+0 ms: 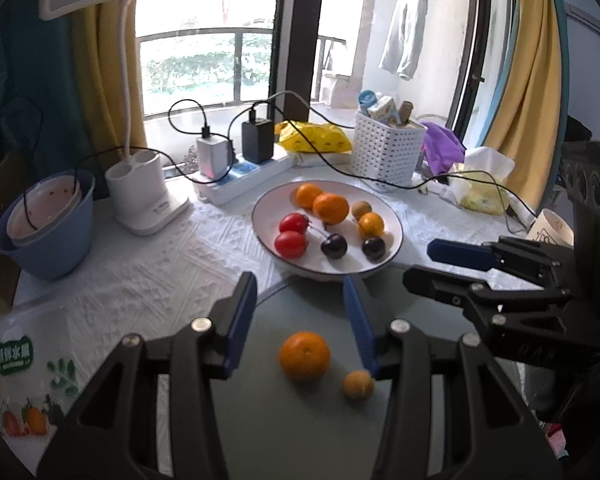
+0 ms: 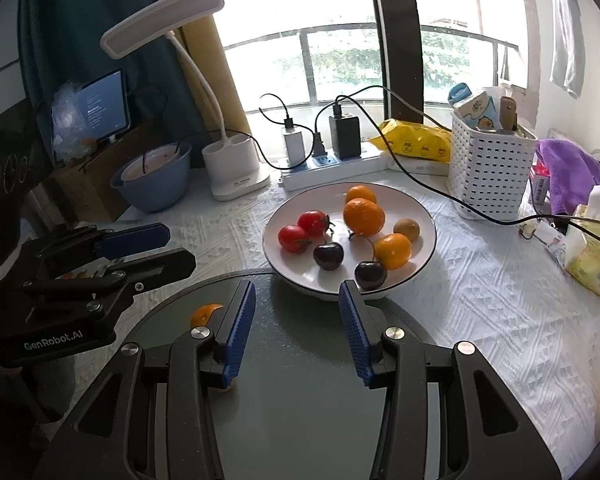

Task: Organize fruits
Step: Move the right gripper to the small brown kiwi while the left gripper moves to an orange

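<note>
Orange between parted left tongs

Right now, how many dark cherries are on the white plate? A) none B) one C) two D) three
C: two dark cherries lie on the white plate, near its front edge, next to the two red tomatoes.
</note>
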### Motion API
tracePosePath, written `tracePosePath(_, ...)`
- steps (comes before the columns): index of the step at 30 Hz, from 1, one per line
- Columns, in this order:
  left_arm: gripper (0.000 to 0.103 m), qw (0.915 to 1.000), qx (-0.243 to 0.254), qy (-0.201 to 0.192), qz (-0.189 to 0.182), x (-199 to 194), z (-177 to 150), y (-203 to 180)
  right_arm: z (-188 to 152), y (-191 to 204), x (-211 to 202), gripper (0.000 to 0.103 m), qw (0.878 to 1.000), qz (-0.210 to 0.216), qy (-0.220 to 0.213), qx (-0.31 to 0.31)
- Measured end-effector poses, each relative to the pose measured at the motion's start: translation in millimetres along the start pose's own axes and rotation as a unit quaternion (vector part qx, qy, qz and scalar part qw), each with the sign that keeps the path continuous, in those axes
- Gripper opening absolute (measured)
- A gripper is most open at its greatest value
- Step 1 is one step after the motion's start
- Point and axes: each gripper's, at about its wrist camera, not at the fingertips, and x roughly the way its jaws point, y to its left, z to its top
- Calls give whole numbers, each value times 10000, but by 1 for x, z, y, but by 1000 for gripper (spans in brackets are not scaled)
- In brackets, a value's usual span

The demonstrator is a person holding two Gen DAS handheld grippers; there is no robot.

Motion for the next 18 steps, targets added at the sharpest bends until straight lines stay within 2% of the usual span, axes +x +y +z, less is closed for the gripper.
tracePosePath(18, 47, 9991, -419, -16, 12, -24, -48, 16, -28, 38, -2, 46, 9990, 33, 348, -289)
